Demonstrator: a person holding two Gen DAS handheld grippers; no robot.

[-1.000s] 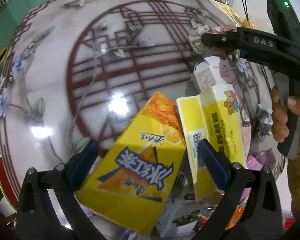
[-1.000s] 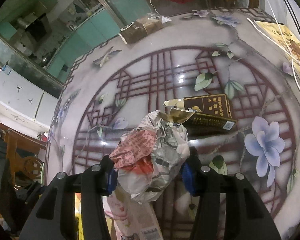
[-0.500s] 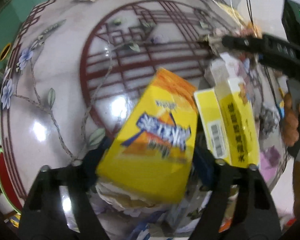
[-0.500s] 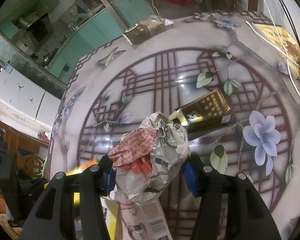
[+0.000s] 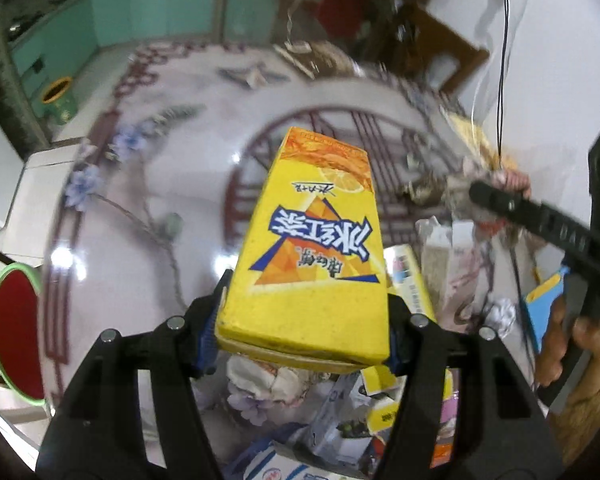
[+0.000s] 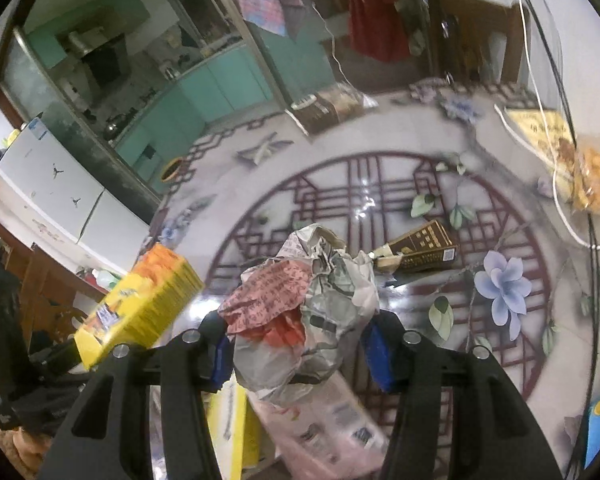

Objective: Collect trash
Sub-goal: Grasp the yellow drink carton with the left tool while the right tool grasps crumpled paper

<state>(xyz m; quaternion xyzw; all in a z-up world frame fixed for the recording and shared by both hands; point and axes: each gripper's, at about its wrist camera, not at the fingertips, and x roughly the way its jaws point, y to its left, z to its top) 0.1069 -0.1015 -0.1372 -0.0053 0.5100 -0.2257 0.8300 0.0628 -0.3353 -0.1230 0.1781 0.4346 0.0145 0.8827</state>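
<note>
The left hand-held gripper (image 5: 302, 334) is clamped on a yellow drink carton (image 5: 312, 248), its blue-padded fingers (image 5: 209, 336) pressing the carton's lower sides. The carton is lifted off the bench (image 5: 148, 216) and tilts away from the camera, its orange top end pointing toward the round red lattice pattern on the bench top. Its printed label reads upside down from this view. Under and just behind the carton lies a heap of trash (image 5: 340, 412): crumpled paper, small yellow boxes and torn wrappers, piled close together at the near edge of the bench.

The right hand-held gripper (image 6: 300, 346) grips a wad of crumpled paper (image 6: 304, 304), grey newsprint with a red printed sheet on its left side. The wad bulges up between the fingers (image 6: 378, 354) and hangs above a pinkish flat package (image 6: 324, 428) and a yellow box (image 6: 230, 420) below it. In the left wrist view this gripper shows at the right, held by a bare hand (image 5: 572, 348), with the paper at its tip.

Farther out on the bench, well apart from the heap, a dark brown box (image 6: 420, 248) lies on its side with its flap torn open. In the right wrist view the yellow drink carton appears at the left, raised above the bench edge.
</note>
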